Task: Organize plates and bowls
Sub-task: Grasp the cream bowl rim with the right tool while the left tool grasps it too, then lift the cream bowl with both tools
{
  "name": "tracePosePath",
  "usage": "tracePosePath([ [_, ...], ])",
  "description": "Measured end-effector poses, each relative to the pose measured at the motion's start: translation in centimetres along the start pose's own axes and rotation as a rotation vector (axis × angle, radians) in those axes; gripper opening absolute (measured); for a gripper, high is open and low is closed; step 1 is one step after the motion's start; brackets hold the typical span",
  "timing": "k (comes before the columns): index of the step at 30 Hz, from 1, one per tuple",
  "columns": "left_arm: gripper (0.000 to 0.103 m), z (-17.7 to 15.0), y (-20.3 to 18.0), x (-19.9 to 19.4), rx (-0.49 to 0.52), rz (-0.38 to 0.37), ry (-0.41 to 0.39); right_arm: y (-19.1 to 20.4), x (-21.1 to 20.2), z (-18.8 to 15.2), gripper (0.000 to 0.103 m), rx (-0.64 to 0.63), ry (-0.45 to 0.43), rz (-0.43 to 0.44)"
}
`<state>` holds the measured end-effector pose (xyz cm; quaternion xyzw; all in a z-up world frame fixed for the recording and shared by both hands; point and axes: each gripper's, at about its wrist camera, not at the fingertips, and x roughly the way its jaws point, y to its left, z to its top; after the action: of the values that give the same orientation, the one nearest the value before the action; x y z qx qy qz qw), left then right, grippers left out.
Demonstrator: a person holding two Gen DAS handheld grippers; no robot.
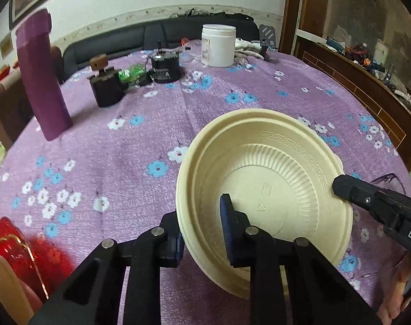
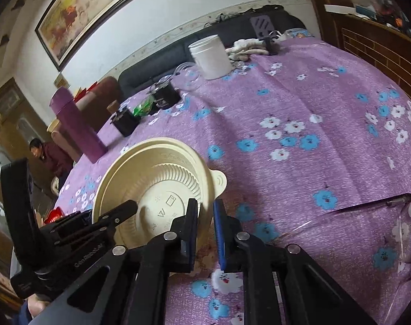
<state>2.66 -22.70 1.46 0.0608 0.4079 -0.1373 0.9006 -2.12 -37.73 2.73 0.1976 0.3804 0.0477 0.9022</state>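
Observation:
A cream plastic bowl [image 1: 273, 178] sits nested in another like it on the purple flowered tablecloth [image 1: 124, 162]. My left gripper [image 1: 202, 230] straddles the bowl's near-left rim, one finger inside, one outside, and seems shut on it. In the right wrist view the bowl [image 2: 156, 189] lies left of centre. My right gripper [image 2: 205, 233] straddles its right rim by the small tab handle, fingers narrowly apart and not clearly pinching it. A clear glass bowl [image 2: 389, 243] stands at the right.
A purple flask [image 1: 42, 81], dark jars [image 1: 107, 86], a black can [image 1: 164, 67] and a white tub [image 1: 219, 46] stand at the table's far side. A red object [image 1: 13, 246] lies near left. A wooden cabinet [image 1: 368, 86] is on the right.

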Motion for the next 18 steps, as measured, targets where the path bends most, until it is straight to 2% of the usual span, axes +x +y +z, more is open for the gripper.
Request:
tracePosePath([
  [8,0.022,0.0,0.4,-0.8,0.004,0.062,-0.057,-0.5,0.2,0.1,0.014,0.040,0.002,0.038],
  [18,0.022,-0.1,0.5,-1.2,0.000,0.062,-0.069,-0.4,0.2,0.0,0.015,0.038,0.004,0.037],
])
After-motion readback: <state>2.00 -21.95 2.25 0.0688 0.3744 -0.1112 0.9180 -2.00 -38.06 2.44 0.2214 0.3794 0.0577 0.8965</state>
